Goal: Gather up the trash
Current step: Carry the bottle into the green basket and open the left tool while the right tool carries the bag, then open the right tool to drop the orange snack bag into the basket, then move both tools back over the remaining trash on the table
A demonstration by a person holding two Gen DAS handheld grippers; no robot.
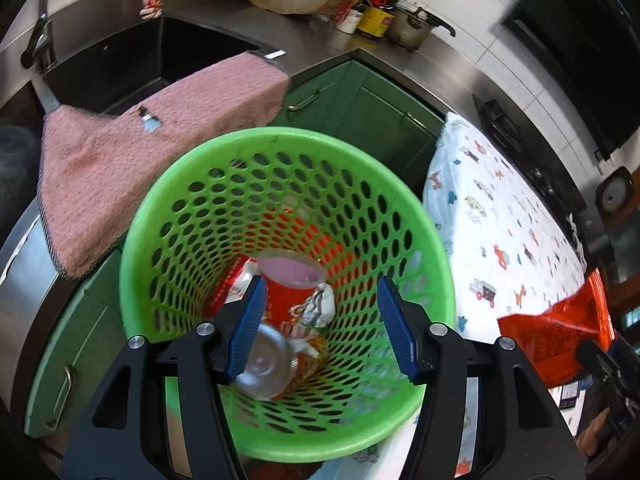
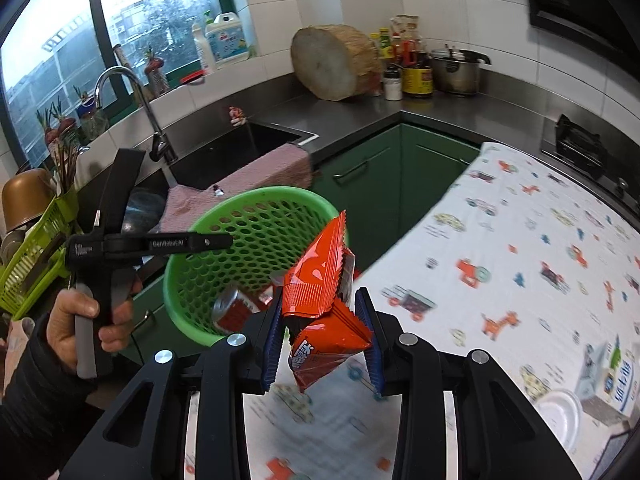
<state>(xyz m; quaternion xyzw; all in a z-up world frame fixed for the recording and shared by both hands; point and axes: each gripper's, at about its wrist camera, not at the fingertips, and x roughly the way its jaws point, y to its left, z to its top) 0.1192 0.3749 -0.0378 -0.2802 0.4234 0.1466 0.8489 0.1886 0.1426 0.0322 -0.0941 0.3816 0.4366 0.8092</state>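
A green perforated basket fills the left wrist view and holds a red paper cup, a can and crumpled paper. My left gripper is open, its blue pads over the basket's mouth. In the right wrist view the basket sits tilted left of center. My right gripper is shut on an orange-red snack wrapper, held above the table's edge just right of the basket. The wrapper also shows in the left wrist view.
A table with a white cartoon-print cloth lies at right, with a white cup and a carton on it. A pink towel hangs over the sink edge. Green cabinets stand behind.
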